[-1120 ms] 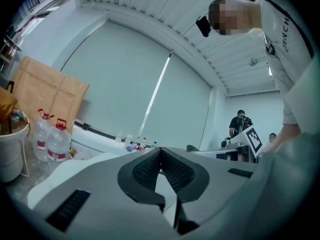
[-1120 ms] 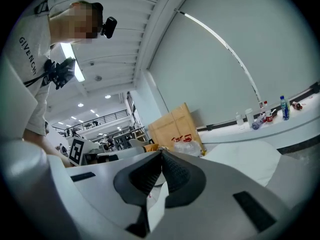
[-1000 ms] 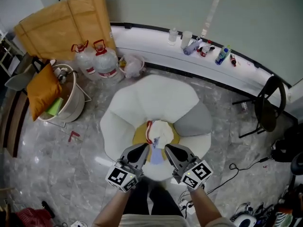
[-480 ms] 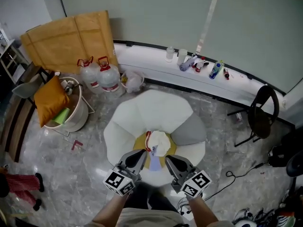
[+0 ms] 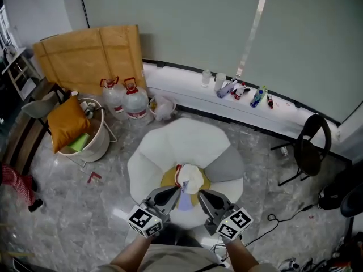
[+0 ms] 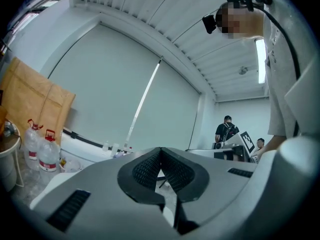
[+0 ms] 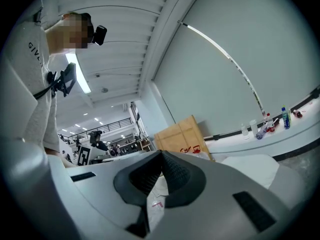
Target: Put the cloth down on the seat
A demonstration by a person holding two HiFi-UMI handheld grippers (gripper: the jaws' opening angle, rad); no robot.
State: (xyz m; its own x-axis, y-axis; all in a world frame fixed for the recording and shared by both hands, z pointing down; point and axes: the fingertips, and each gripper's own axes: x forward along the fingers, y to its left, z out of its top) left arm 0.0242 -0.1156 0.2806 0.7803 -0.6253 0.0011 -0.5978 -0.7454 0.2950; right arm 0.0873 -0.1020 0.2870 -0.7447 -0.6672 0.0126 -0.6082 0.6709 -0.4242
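cloth [image 5: 191,177] on seat [image 5: 187,135] | water jugs [image 5: 136,103] near | chair [image 5: 309,154] seemingly apart

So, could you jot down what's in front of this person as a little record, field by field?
Seat: white petal-shaped seat with a yellow middle
Cloth: white cloth with a red edge, lying on the seat's middle
Left gripper: jaws together, nothing held
Right gripper: jaws together, nothing held
Nearby: water jugs, black chair
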